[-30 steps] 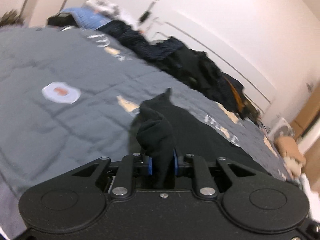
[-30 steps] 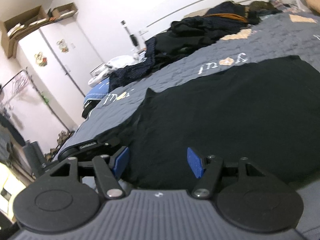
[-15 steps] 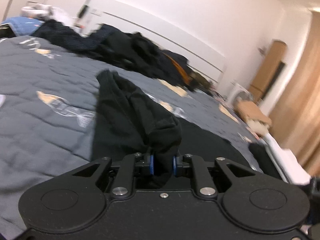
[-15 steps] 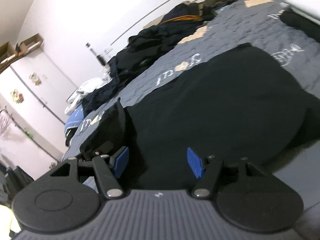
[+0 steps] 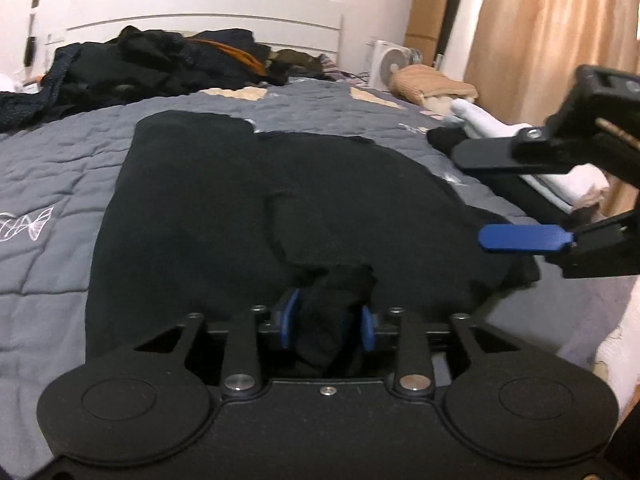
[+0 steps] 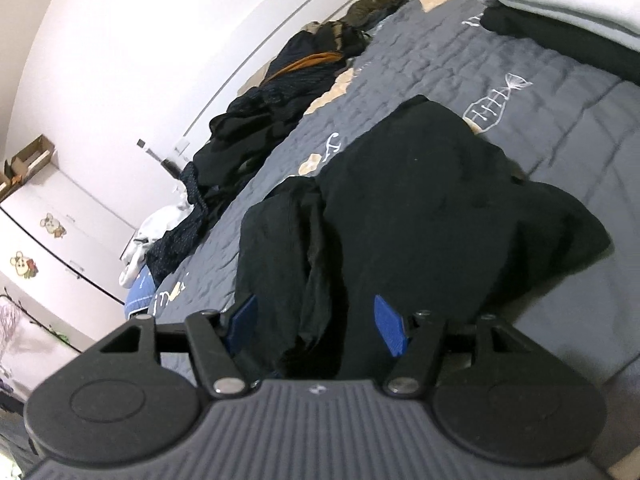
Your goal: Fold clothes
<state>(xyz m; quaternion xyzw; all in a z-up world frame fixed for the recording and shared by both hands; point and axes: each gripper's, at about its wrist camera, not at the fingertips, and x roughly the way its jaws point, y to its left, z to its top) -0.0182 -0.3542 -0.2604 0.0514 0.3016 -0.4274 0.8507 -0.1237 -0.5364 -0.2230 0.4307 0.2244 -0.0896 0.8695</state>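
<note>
A black garment lies spread on the grey quilted bed. My left gripper is shut on a bunched fold of the garment at its near edge, with cloth filling the gap between the blue pads. My right gripper is open, its blue pads wide apart just above the garment, with a folded-over part lying between them. In the left wrist view the right gripper comes in from the right over the garment's right edge.
A pile of dark clothes lies along the white headboard. Folded white and black clothes are stacked at the bed's right side. A fan and a curtain stand beyond.
My left gripper has carried the gripped fold across over the garment's body, swinging its view from the bed's left side to the headboard. My right gripper moved in over the garment, still open.
</note>
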